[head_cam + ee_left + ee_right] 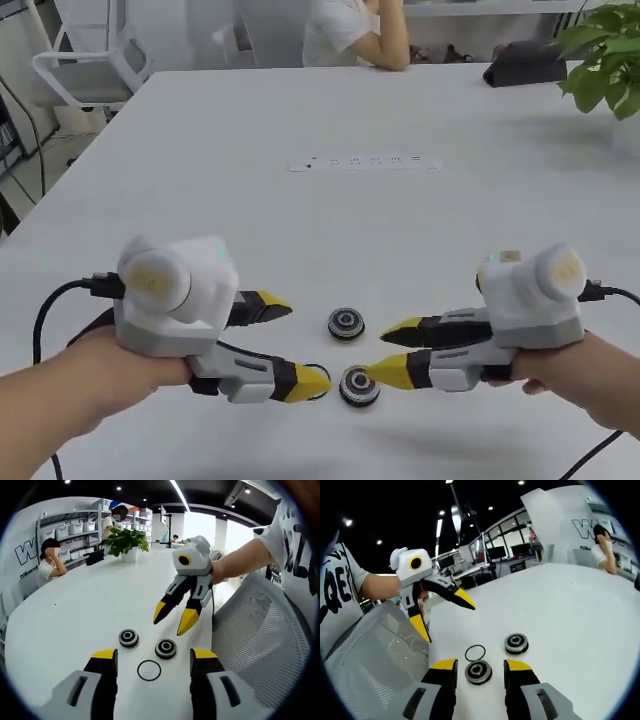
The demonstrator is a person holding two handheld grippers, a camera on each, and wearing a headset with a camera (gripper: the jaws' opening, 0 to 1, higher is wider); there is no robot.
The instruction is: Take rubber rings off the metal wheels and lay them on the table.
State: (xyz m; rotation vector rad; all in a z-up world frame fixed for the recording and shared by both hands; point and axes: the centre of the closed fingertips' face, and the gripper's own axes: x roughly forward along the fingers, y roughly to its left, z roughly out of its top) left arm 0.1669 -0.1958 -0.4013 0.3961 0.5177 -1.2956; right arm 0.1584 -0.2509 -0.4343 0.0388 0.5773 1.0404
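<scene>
I hold a claw in each hand low over the white table (300, 220), their tips turned in toward each other. My left gripper (152, 657) is released, its yellow-tipped jaws spread wide. One thin black rubber ring (149, 670) lies flat on the table in the gap between them, touching neither jaw. My right gripper (481, 666) is also released. Its jaws stand on either side of the nearer metal wheel (478, 672), with a little space on each flank, so nothing is grasped. That wheel lies flat just beside the loose ring. The second metal wheel (516, 643) lies flat a little farther out on the table, near the first but apart from it and clear of both claws. In the head view, the lower tip of my right claw hangs just over the nearer wheel, and the lower tip of my left claw sits close to it from the other side. I cannot tell whether either wheel carries a ring around its rim. A white power strip (365, 161) lies farther up the table, well apart from the work.
</scene>
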